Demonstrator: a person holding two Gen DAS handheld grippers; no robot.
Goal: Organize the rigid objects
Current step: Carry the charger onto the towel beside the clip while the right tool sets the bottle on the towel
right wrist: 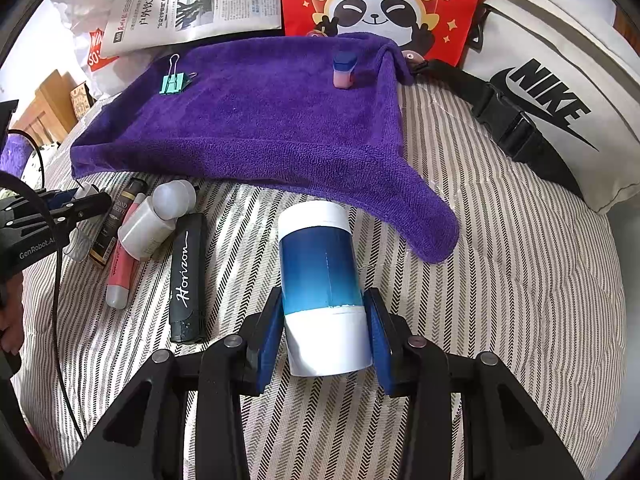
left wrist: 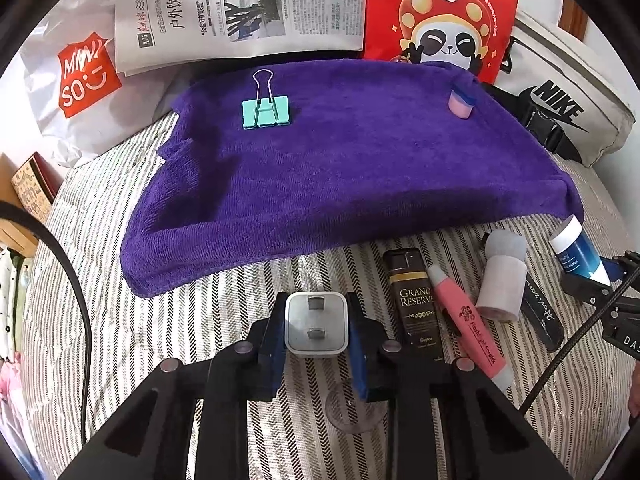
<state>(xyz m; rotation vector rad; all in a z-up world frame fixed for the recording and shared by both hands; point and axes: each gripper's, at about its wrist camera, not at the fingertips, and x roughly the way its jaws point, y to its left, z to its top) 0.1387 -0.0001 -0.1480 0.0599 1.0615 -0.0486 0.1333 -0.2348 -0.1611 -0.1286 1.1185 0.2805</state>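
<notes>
Purple towel [left wrist: 320, 152] lies spread over a striped herringbone bedcover [left wrist: 160, 320], and both wrist views look across it.

Only the left wrist view shows the left gripper [left wrist: 316, 332] up close: its blue pads press on the two sides of a white plug adapter [left wrist: 316, 326], prongs facing the camera. That view also shows, at far left, the full red "MINISO" logo on a white plastic bag [left wrist: 86, 76]. The right wrist view alone shows the right gripper [right wrist: 326, 334] closed narrowly around the white lower end of a blue and white tube [right wrist: 320, 276], which points away toward the towel.

Going left to right on the towel: a teal binder clip [left wrist: 265, 110] sits near the far left corner, and a small pink container with a blue cap [left wrist: 461, 102] stands near the far right edge.

On the bedcover in front of the towel, left to right in the left wrist view: a dark box reading "GRAND RESERVE" [left wrist: 414, 304], a pink pen-shaped item [left wrist: 472, 328], a frosted white bottle [left wrist: 502, 280], and a black case lettered "Horizon" [right wrist: 188, 276].

Behind the towel: a Chinese newspaper [left wrist: 240, 4], a red bag with a cartoon panda and "Hi" [left wrist: 440, 12], and a white "NIKE" waist bag [right wrist: 552, 100].
</notes>
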